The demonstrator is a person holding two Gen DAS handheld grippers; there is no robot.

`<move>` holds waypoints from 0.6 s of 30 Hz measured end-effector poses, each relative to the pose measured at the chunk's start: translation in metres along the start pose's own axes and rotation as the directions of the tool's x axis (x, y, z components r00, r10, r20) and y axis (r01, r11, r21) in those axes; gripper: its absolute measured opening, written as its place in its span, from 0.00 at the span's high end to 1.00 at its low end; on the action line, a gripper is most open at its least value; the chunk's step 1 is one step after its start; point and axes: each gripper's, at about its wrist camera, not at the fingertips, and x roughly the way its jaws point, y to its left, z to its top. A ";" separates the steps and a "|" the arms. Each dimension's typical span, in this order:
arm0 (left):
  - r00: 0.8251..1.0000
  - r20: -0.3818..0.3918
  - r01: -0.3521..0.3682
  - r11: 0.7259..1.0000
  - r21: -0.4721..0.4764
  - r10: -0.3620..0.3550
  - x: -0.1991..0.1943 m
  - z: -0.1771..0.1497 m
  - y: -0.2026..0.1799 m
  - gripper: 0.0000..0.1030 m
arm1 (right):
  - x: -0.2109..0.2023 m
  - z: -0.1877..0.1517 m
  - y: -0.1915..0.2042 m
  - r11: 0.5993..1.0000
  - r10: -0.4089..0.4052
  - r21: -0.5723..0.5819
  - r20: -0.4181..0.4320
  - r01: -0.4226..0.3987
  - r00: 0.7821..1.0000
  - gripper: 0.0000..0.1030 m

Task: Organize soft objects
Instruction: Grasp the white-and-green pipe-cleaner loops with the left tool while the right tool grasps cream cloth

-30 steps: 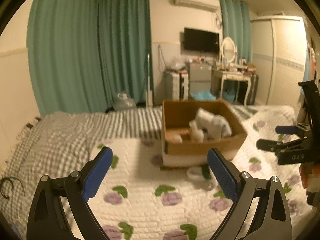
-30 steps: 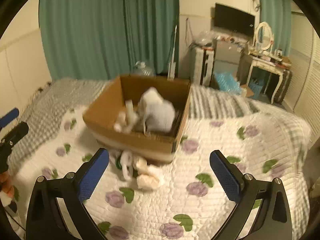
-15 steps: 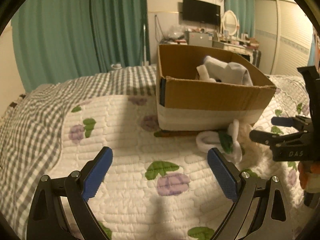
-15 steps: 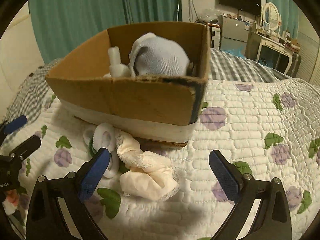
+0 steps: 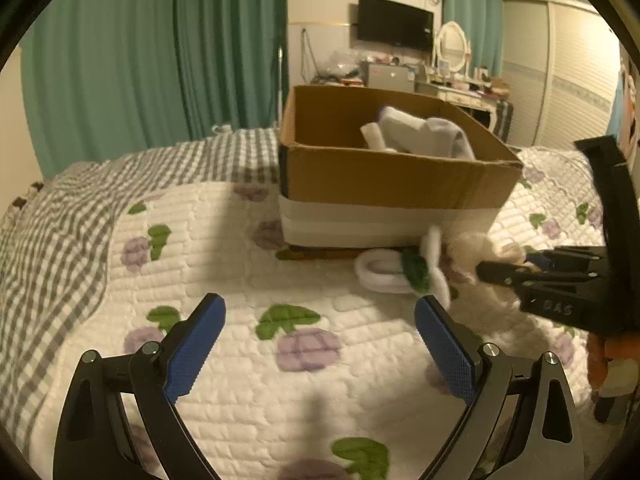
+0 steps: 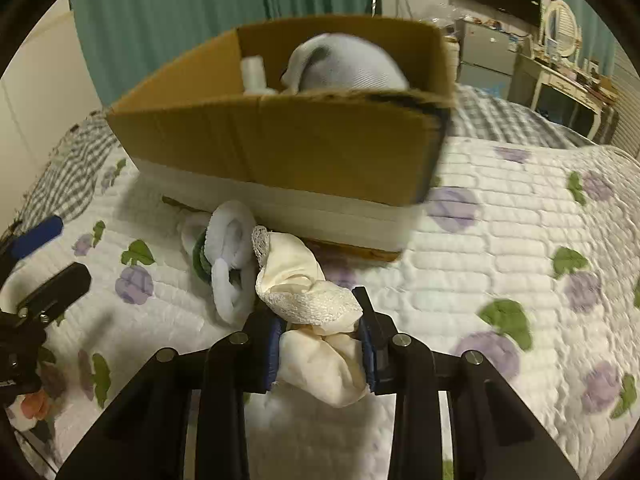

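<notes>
The right hand-held gripper [image 6: 322, 350] tilts steeply down, its jaws closing with a cream cloth [image 6: 316, 320] bunched between the blue pads [image 6: 272, 354]. The left hand-held gripper [image 5: 320, 344] slants down too, jaws spread wide with nothing between them.

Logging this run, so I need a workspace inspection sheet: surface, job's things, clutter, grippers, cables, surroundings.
Surface: quilt with a flower print on a bed, checked blanket beyond it.
Job's things: cardboard box holding a pale sock bundle; cream lace cloth and white-and-green socks lie in front of it.
Clutter: nothing seen.
Grippers: right gripper is closing, pads pressing the cream lace cloth; left gripper open, empty.
Cables: wires on the far wall.
Surroundings: green curtains, television, dressing table, wardrobe.
</notes>
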 end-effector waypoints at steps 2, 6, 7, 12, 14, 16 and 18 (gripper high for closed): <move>1.000 -0.010 0.001 1.000 0.016 -0.001 -0.002 0.001 -0.009 0.06 | -0.011 -0.003 -0.007 1.000 -0.006 0.021 0.014 0.006 1.000 0.71; 0.999 -0.038 0.017 1.000 0.024 -0.016 0.002 0.003 -0.027 0.06 | -0.033 -0.004 -0.027 0.996 -0.051 0.073 0.047 0.048 0.998 0.71; 0.999 -0.046 0.026 1.000 0.017 -0.025 0.006 0.004 -0.031 0.06 | -0.035 -0.003 -0.031 0.995 -0.055 0.086 0.053 0.050 0.997 0.71; 0.996 -0.090 0.030 0.999 0.036 -0.026 0.033 0.009 -0.052 0.06 | -0.034 0.005 -0.047 0.988 -0.065 0.143 0.044 0.058 0.997 0.71; 0.993 -0.110 0.038 0.999 0.027 -0.034 0.046 0.011 -0.056 0.06 | -0.031 0.007 -0.049 0.988 -0.098 0.127 0.030 0.093 0.995 0.71; 0.992 -0.123 0.044 0.999 0.017 -0.042 0.060 0.015 -0.058 0.06 | -0.028 0.011 -0.054 0.985 -0.132 0.113 0.012 0.129 0.991 0.71; 0.989 -0.142 0.050 0.999 0.010 -0.048 0.072 0.017 -0.060 0.07 | -0.027 0.016 -0.059 0.984 -0.132 0.117 0.002 0.131 0.991 0.71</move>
